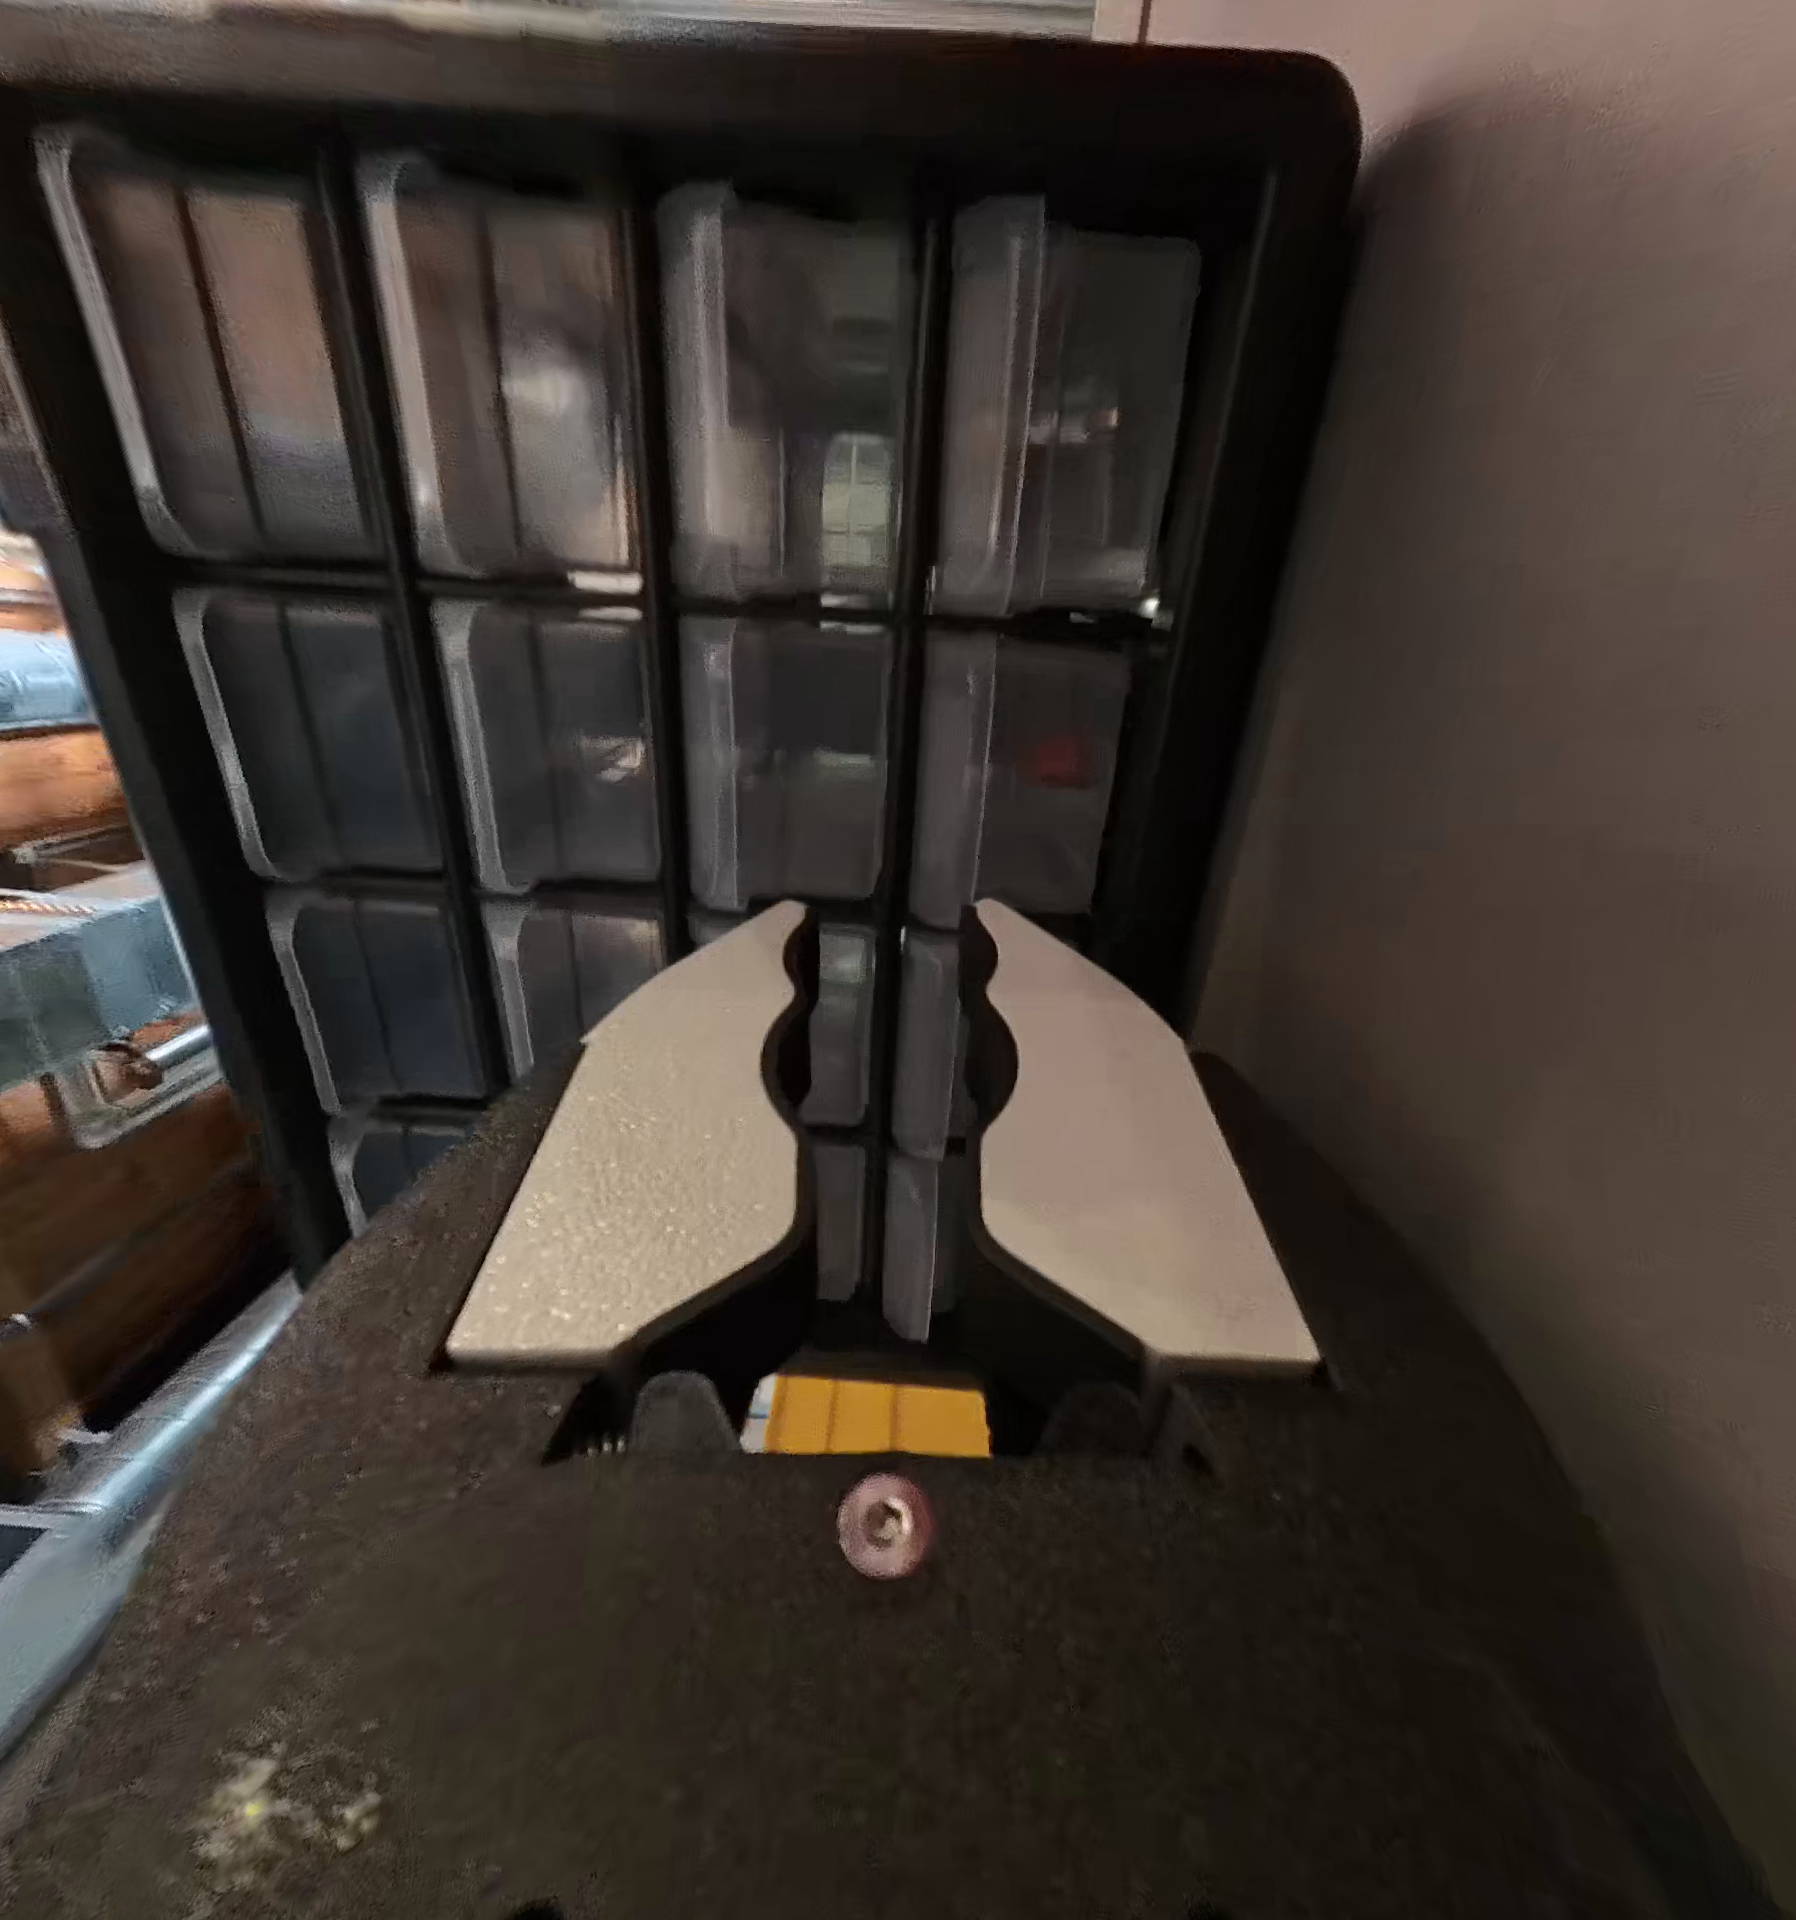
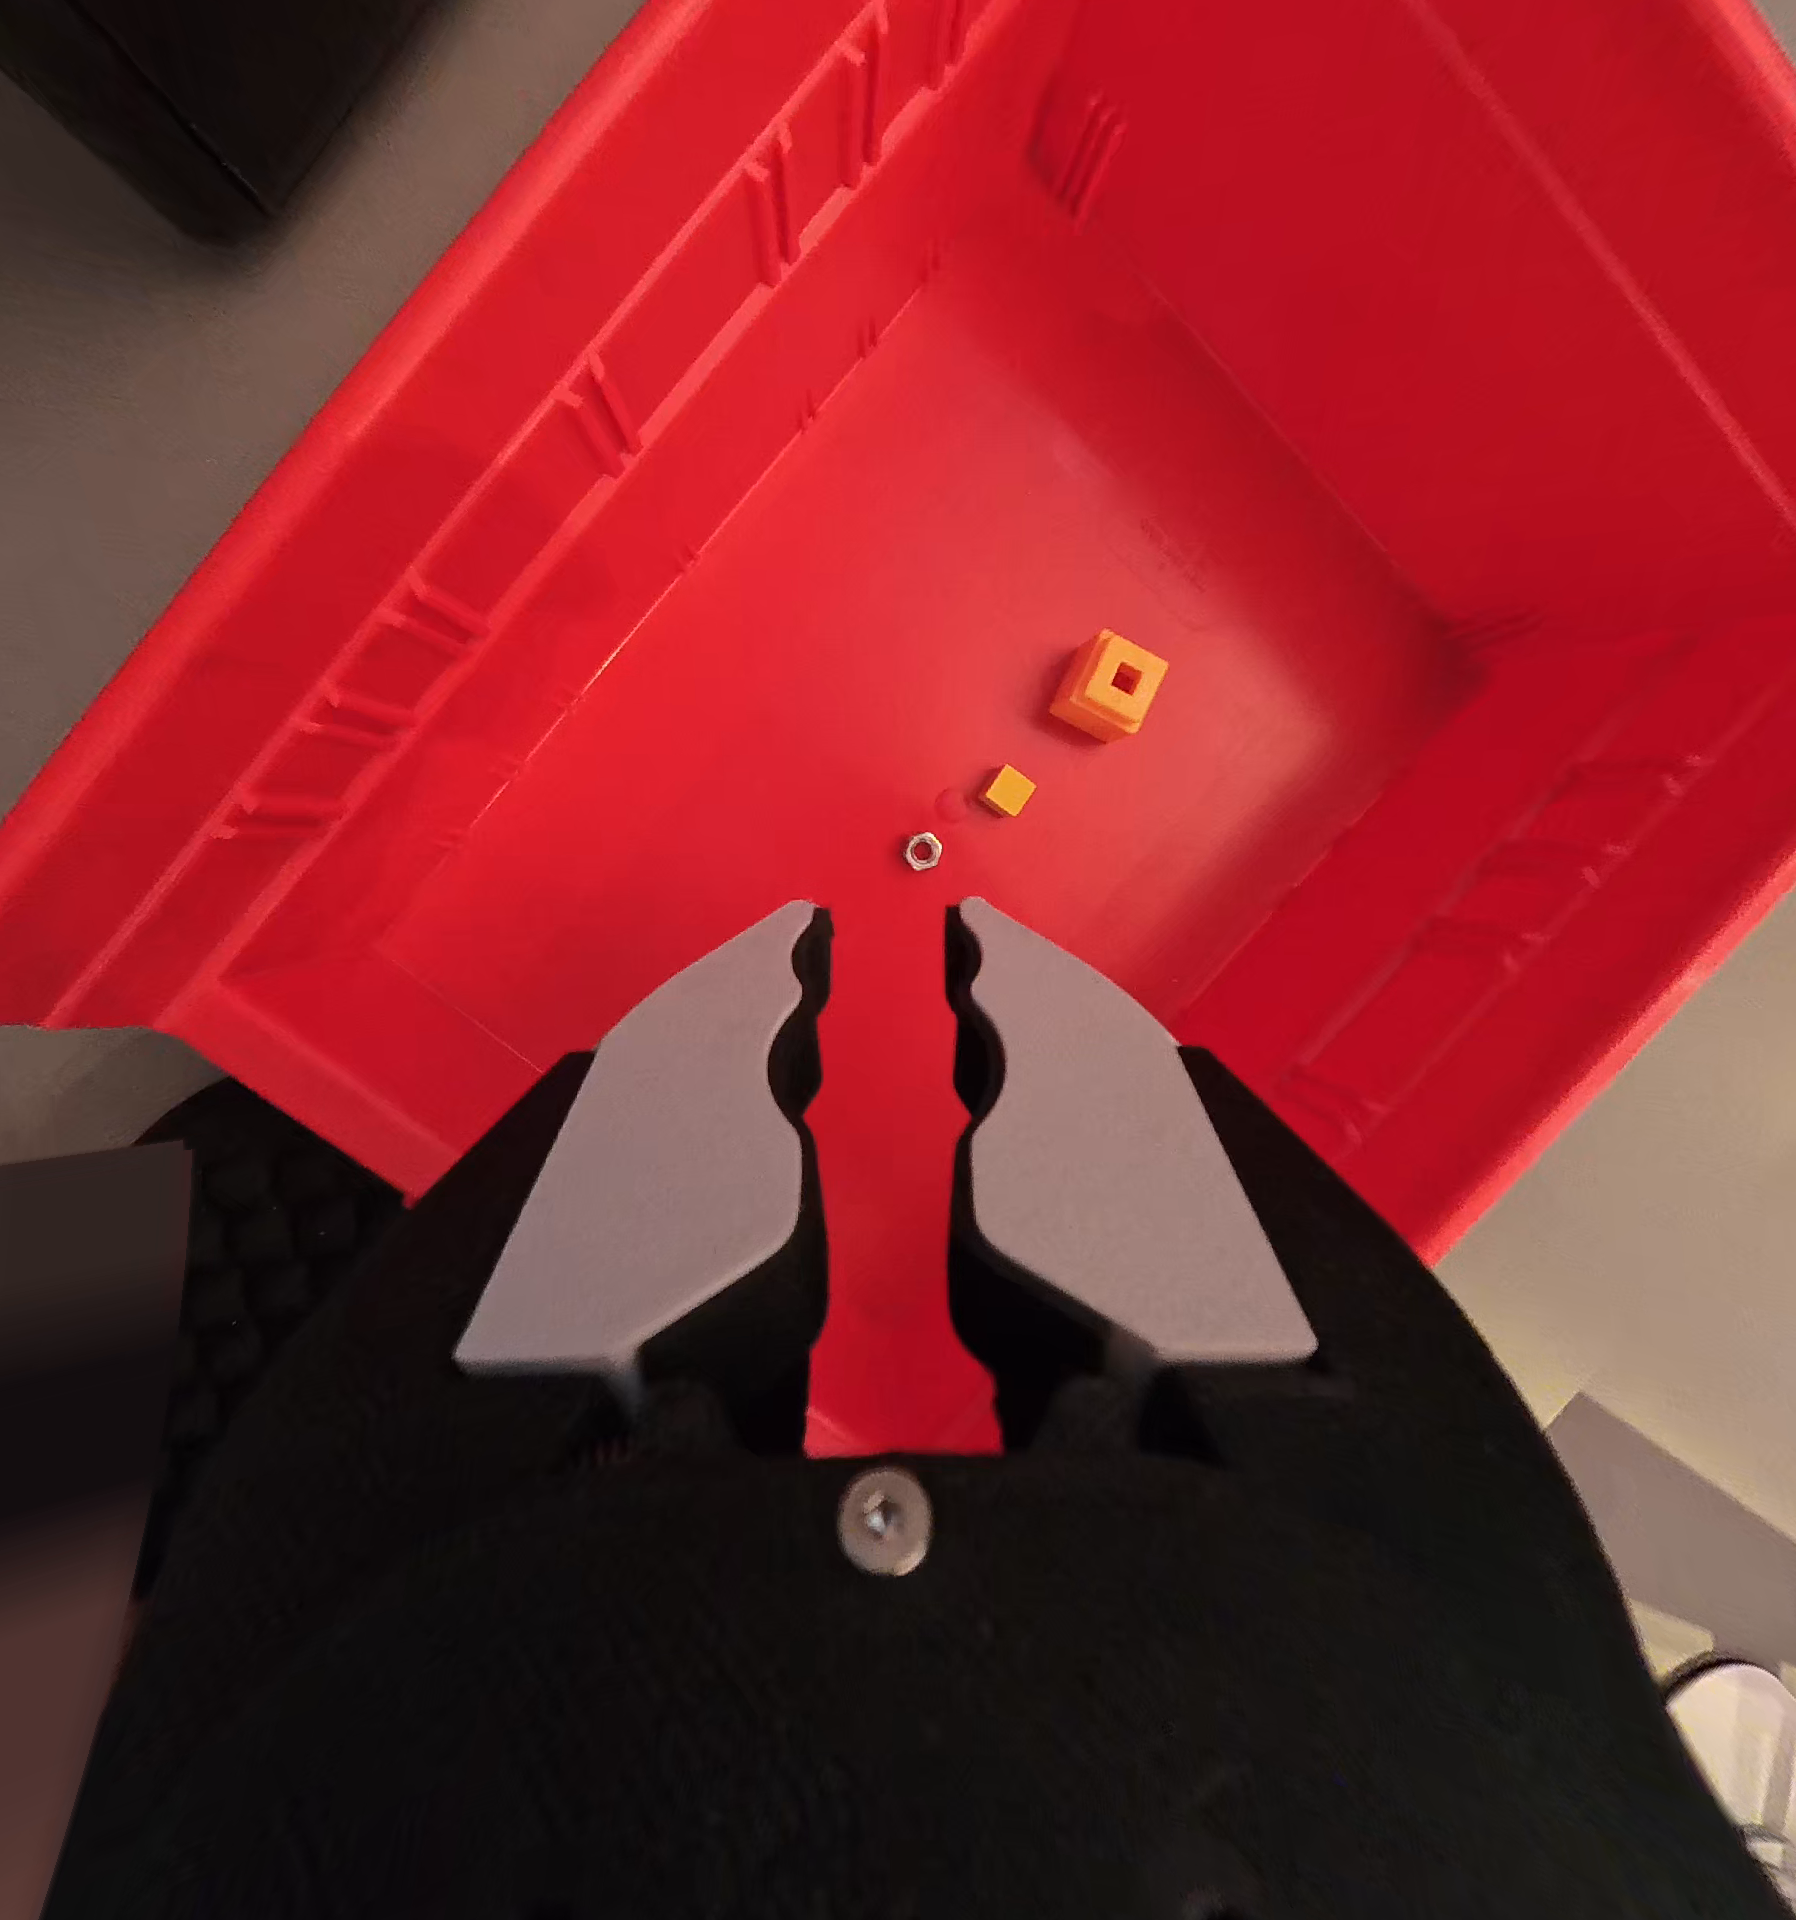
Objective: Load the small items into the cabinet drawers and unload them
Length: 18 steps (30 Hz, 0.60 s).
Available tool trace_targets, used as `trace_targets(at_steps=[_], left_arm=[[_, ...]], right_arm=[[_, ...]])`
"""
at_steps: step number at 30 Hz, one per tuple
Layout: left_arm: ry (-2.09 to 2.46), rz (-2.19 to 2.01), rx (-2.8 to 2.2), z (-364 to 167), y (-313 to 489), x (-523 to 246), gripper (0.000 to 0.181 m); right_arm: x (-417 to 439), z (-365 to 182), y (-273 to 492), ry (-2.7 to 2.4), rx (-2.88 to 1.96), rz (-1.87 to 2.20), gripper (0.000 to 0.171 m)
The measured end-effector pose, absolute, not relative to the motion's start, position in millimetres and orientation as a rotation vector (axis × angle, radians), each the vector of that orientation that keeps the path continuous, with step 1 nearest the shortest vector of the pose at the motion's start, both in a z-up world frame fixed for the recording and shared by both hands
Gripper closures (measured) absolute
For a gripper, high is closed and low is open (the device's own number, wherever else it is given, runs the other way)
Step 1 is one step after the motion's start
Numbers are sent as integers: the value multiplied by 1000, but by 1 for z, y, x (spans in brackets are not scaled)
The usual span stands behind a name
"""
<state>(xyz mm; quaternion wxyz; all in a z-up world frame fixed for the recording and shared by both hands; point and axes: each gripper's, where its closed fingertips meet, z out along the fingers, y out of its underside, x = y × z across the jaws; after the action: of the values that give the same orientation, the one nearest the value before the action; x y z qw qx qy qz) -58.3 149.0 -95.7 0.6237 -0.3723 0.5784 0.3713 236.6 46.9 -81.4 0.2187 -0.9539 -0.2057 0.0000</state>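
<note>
In the left wrist view a black cabinet [image 1: 1320, 145] with rows of clear plastic drawers [image 1: 790, 395] lies in front of me, all drawers pushed in. My left gripper [image 1: 889, 914] is open and empty, its tips over the lower right drawers. In the right wrist view a red bin [image 2: 582, 540] holds an orange square block with a hole [image 2: 1107, 686], a small orange cube [image 2: 1008, 790] and a small metal nut [image 2: 920, 852]. My right gripper [image 2: 889, 912] is open and empty, hovering in the bin just short of the nut.
A grey surface [image 1: 1600, 935] lies to the right of the cabinet. Wooden furniture and a metal rail [image 1: 94, 1455] lie to its left. A black object [image 2: 167, 94] sits beyond the bin's upper left corner on the grey table [image 2: 94, 416]. Tip to tip, the grippers are about 30 cm apart. The left tips stand about 11 cm off the black cabinet [image 1: 1320, 145]. It is also in sight in the right wrist view [image 2: 199, 218].
</note>
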Motion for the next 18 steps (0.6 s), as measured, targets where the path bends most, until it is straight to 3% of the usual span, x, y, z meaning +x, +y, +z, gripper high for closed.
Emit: trace_targets(at_steps=[4,8,14,18], left_arm=[[1338,887,-826,-98,158,-50,156],[1386,882,-810,-105,159,-48,169],[1411,868,-839,-111,162,-49,161],[1385,874,-846,-107,168,-49,169]], right_arm=[[235,-82,47,-583,-2641,-3,149],[237,-83,46,-572,-2652,-11,149],[241,-84,44,-554,-2660,-17,149],[244,-84,42,-547,-2664,-39,149]])
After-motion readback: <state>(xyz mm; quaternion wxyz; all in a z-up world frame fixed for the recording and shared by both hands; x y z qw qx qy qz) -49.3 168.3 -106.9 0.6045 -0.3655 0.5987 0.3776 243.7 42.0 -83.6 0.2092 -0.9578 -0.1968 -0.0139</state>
